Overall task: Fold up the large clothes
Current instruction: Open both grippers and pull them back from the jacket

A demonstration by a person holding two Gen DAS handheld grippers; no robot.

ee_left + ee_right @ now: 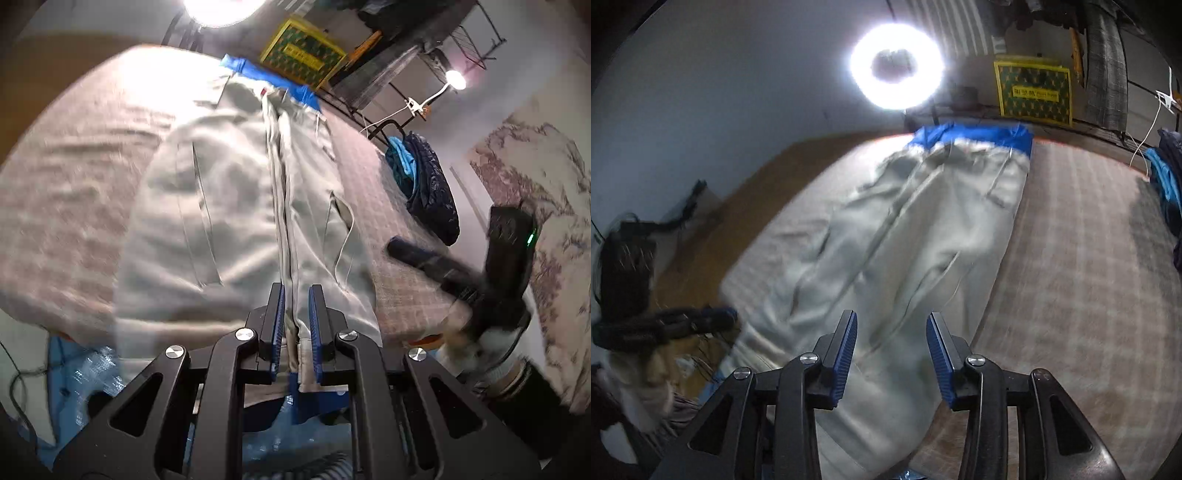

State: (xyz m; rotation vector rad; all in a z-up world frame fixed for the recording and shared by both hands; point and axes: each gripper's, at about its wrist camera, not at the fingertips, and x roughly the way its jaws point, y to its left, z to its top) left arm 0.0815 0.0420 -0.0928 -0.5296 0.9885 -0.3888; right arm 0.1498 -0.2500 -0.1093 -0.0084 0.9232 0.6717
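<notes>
The pale jacket (229,206) lies flat on the checked bed cover (66,206), stretching away ahead of both pairs of fingers, its zipper line running straight out from the left gripper (296,328). To fold well, I think the held hem should stay taut and rise evenly, and the free gripper should take the hem beside it. The left pads are nearly together, pinching the hem edge. The right gripper (892,354) has its pads spread, empty, above the cloth.
</notes>
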